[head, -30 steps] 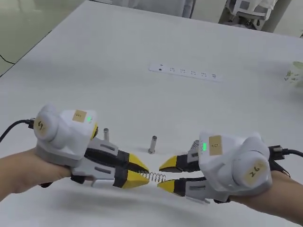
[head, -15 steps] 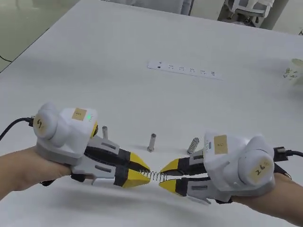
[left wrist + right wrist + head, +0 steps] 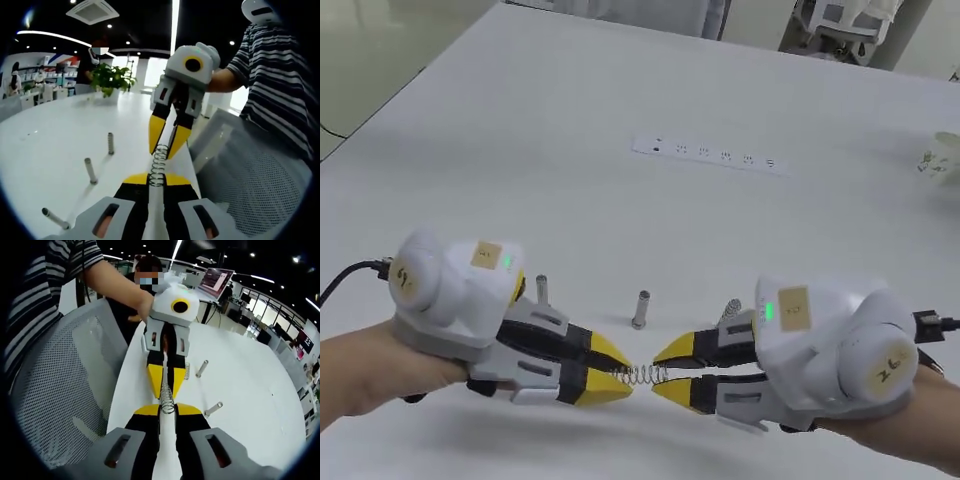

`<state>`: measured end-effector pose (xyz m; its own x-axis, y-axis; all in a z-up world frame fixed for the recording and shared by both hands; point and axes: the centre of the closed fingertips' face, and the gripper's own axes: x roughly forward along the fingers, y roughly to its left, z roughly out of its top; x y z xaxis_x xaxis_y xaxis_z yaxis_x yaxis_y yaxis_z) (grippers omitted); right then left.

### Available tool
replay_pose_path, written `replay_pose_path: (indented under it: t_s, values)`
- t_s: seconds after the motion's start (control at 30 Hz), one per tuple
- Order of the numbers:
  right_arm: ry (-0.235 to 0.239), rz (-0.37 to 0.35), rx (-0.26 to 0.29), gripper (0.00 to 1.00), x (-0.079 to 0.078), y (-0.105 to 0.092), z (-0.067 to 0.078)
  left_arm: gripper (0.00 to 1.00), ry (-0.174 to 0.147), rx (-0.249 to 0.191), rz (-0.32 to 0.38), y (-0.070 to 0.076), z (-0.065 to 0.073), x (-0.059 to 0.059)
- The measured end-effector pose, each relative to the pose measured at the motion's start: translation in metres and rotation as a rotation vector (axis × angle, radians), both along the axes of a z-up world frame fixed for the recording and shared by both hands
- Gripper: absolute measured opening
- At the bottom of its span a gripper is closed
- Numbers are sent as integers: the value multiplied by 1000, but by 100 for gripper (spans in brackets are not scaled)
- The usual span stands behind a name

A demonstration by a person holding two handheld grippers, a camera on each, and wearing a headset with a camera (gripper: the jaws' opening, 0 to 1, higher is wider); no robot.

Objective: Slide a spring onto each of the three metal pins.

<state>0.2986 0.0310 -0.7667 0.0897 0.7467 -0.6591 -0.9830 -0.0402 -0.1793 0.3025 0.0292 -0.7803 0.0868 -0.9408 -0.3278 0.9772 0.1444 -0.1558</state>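
Horizontally, a spring [image 3: 642, 374] bridges left tool [image 3: 620, 372] and right tool [image 3: 661, 372].

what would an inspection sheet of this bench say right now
surface: white table.
job's things: spring held level between both grippers; left pin and middle pin bare, right pin already sprung.
clutter: power strip; cup at the far edge.
grippers: left gripper and right gripper each shut on a spring end.
cables: black lead from the left gripper, another lead at the right.
surroundings: mesh chair, plant.
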Motion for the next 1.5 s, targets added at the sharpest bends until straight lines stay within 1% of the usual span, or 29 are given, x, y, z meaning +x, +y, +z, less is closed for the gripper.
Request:
replay_pose_path:
  t_s: [0.07, 0.1, 0.2, 0.33, 0.4, 0.47, 0.5, 0.6, 0.8, 0.9, 1.0, 1.2, 1.23, 1.27, 1.3, 1.43, 1.5]
  values:
    - [13, -1, 22, 8, -1, 4, 4, 2, -8, 11, -1, 0, -2, 0]
    - [12, 1, 24, 7, -1, 5, 5, 2, -8, 14, -1, 0, -3, 0]
    - [4, 10, 25, 7, -1, 8, 7, 2, -12, 18, 1, 0, -3, 0]
    - [-1, 14, 40, 7, 0, 12, 12, 2, -16, 18, 12, 0, -2, 2]
    - [-6, 12, 51, 7, 1, 15, 15, 2, -27, 15, 20, 0, -1, 4]
    - [-5, 11, 61, 7, 2, 18, 18, 2, -29, 14, 22, 0, -1, 5]
    - [-12, 15, 64, 7, 2, 20, 19, 2, -30, 13, 24, -1, -1, 6]
    - [-27, 26, 65, 7, 2, 24, 20, 2, -32, 18, 21, -2, -1, 6]
    - [-44, 27, 75, 7, 3, 30, 21, 2, -36, 24, 23, -1, -1, 8]
    - [-48, 31, 80, 7, 2, 32, 22, 2, -39, 25, 17, -3, -1, 7]
    - [-55, 34, 86, 7, 1, 35, 23, 2, -39, 20, 16, -6, 0, 6]
    - [-65, 39, 89, 7, -1, 34, 24, 2, -39, 24, 17, -5, 0, 6]
    - [-66, 39, 90, 7, -1, 34, 24, 2, -29, 26, 17, -5, 0, 5]
    - [-67, 40, 89, 7, -1, 34, 24, 2, -27, 28, 18, -4, -1, 5]
    - [-71, 42, 86, 7, -1, 34, 24, 2, -32, 33, 17, -4, -1, 5]
    - [-80, 50, 72, 7, -2, 34, 23, 3, -29, 38, 22, -4, -1, 4]
    - [-82, 54, 73, 7, -3, 36, 24, 3, -17, 34, 28, -4, -1, 3]
